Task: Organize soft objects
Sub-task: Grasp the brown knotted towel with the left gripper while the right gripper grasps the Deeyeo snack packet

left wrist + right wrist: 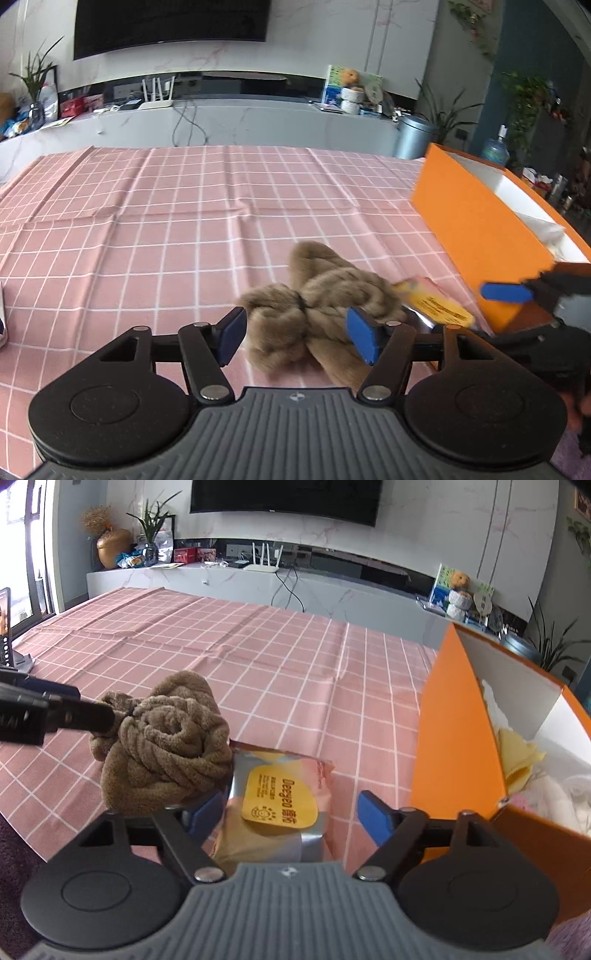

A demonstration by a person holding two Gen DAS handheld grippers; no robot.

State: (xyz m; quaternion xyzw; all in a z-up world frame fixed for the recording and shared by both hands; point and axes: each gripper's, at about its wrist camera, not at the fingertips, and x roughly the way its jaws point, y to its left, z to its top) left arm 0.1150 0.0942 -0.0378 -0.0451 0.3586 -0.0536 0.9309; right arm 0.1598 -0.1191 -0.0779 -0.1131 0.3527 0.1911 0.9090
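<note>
A brown fluffy cloth (295, 314), bunched into a knot, lies on the pink checked tablecloth (166, 221). My left gripper (298, 338) is open around its near part, and the blue pads stand off the fabric on both sides. Beside the cloth lies a silver and pink packet with a yellow label (280, 801). My right gripper (291, 819) is open astride it, not pressing. One blue right-gripper fingertip (506, 293) shows in the left wrist view. A black left-gripper finger (74, 712) reaches to the cloth (166, 738) in the right wrist view.
An open orange box (454, 731) stands at the right and holds a yellow cloth (517, 757) and pale soft items. The same box (472, 229) shows in the left wrist view. A phone on a stand (5, 635) is at the far left. The table's near edge runs along the lower left.
</note>
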